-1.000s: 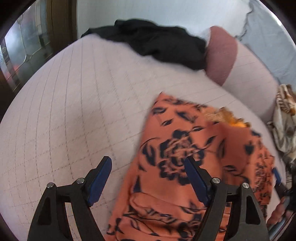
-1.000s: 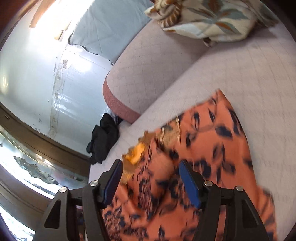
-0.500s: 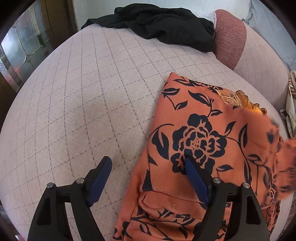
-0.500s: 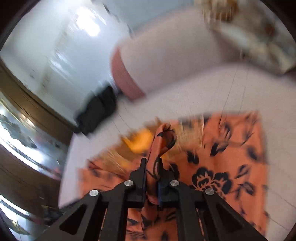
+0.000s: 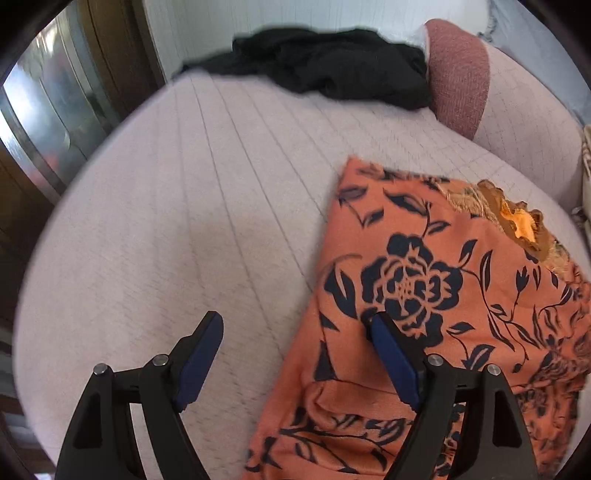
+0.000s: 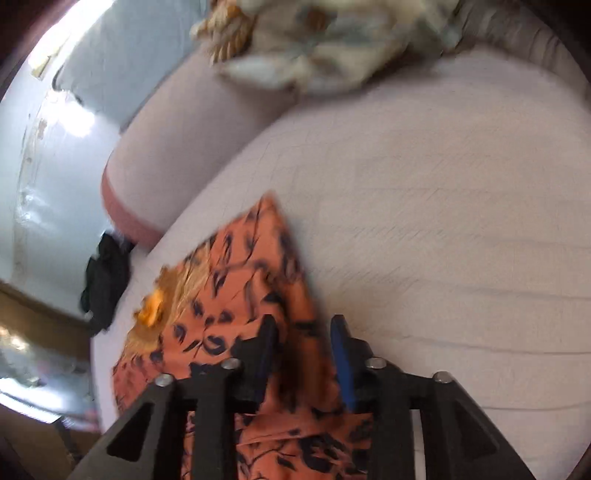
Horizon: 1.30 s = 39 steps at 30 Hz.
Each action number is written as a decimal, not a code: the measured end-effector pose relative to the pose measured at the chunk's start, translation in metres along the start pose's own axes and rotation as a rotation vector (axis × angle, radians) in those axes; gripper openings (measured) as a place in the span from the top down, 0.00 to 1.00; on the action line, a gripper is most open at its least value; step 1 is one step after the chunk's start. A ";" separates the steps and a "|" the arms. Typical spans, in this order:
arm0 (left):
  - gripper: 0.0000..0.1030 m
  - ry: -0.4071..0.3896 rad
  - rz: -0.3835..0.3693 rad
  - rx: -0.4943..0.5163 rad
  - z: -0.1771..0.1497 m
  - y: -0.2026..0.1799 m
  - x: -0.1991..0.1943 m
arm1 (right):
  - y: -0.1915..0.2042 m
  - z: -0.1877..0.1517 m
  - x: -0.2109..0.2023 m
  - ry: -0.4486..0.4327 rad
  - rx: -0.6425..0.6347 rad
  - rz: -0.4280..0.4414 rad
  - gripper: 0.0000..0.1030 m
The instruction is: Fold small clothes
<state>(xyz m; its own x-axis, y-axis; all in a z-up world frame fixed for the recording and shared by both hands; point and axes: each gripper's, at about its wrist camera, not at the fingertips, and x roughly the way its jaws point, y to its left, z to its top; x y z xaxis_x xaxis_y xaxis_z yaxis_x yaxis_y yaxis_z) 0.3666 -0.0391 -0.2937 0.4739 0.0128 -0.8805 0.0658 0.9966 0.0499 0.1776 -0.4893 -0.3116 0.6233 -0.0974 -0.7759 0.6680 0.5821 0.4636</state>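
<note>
3 garments in view: 1 orange garment [image 5: 424,295] w/ dark floral print, 1 black garment [image 5: 332,62], 1 pale leaf-print cloth [image 6: 306,44]. 2 grippers. The orange one lies flat on the quilted bed [image 5: 184,221], toward its right side in the left wrist view; a frilly lighter-orange trim shows at its far right corner, and a folded flap lies at its near end. Black garment is bunched at the bed's far edge, just beside the pink bolster [image 5: 458,70]. Leaf-print cloth is heaped at the far edge in the right wrist view, well apart from the orange piece. Left gripper [image 5: 295,332]: fingers wide, nothing between the pads; left finger over bare bedding, right finger over the orange fabric's left part. Right gripper [image 6: 303,332]: fingers narrow, jaws have just been opening; orange fabric's right edge lies below and between them, but the pads don't look pressed on it, view blurred. Surface: pinkish-white quilted cover w/ a thin grid of stitch lines, a few low wrinkles toward the right. Room: whitish wall [image 5: 221,22] behind the bed, a grey-blue cloth [image 6: 122,48] hanging by it, dark wood frame w/ glass pane [image 5: 44,110] at the left.
</note>
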 end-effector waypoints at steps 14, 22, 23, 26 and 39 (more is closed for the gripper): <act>0.19 -0.041 -0.092 0.114 -0.015 -0.036 -0.017 | 0.031 -0.005 0.002 -0.073 -0.168 0.128 0.35; 0.19 -0.070 -0.075 0.197 -0.022 -0.057 -0.016 | 0.068 0.002 -0.018 -0.101 -0.243 0.219 0.90; 0.19 -0.066 -0.068 0.201 -0.023 -0.058 -0.014 | 0.072 0.007 -0.041 -0.194 -0.237 0.278 0.90; 0.19 -0.046 -0.065 0.203 -0.023 -0.060 -0.008 | 0.067 0.015 -0.066 -0.346 -0.202 0.213 0.87; 0.19 -0.078 -0.073 0.245 -0.026 -0.065 -0.017 | 0.095 -0.036 0.016 0.163 -0.320 0.223 0.83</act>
<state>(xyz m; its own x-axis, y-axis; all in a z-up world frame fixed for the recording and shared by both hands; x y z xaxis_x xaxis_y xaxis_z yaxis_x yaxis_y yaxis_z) 0.3316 -0.1024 -0.2943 0.5260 -0.0742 -0.8473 0.3082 0.9451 0.1086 0.2367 -0.4069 -0.2955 0.6485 0.1739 -0.7411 0.3476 0.7985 0.4916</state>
